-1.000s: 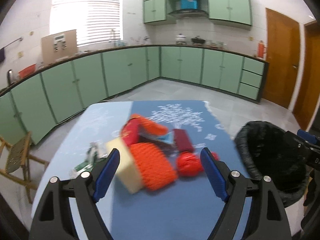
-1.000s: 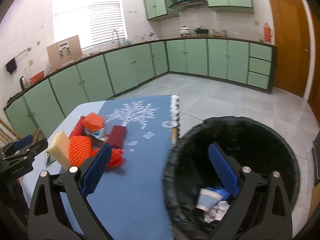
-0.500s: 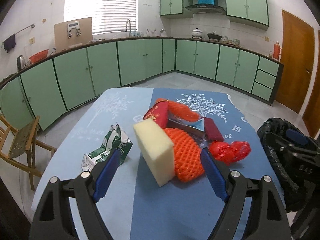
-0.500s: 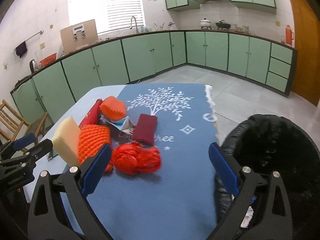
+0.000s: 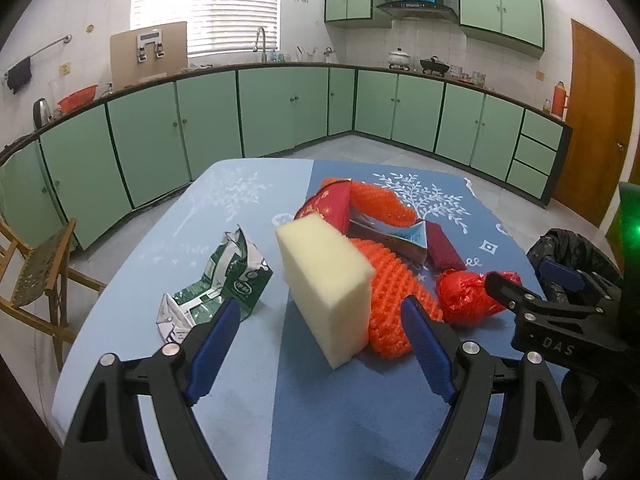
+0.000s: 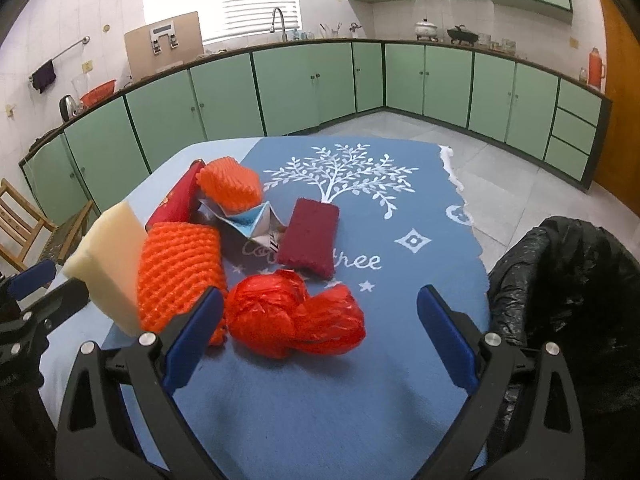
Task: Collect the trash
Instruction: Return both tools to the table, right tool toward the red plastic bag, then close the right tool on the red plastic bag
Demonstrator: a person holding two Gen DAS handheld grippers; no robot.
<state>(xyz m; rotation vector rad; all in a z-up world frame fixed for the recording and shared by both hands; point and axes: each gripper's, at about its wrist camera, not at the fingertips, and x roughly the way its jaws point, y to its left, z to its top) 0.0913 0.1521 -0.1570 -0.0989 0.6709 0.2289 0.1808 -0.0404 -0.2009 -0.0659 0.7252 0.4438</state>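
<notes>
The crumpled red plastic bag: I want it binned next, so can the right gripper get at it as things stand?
Probably yes. The right gripper is open with the crumpled red plastic bag lying right between its fingers, nothing covering it; only the orange foam net sits close beside it.

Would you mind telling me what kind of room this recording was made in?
Most likely a home kitchen: green cabinets run under a long counter, a sink tap stands below the window, and pots sit beneath a range hood.
</notes>
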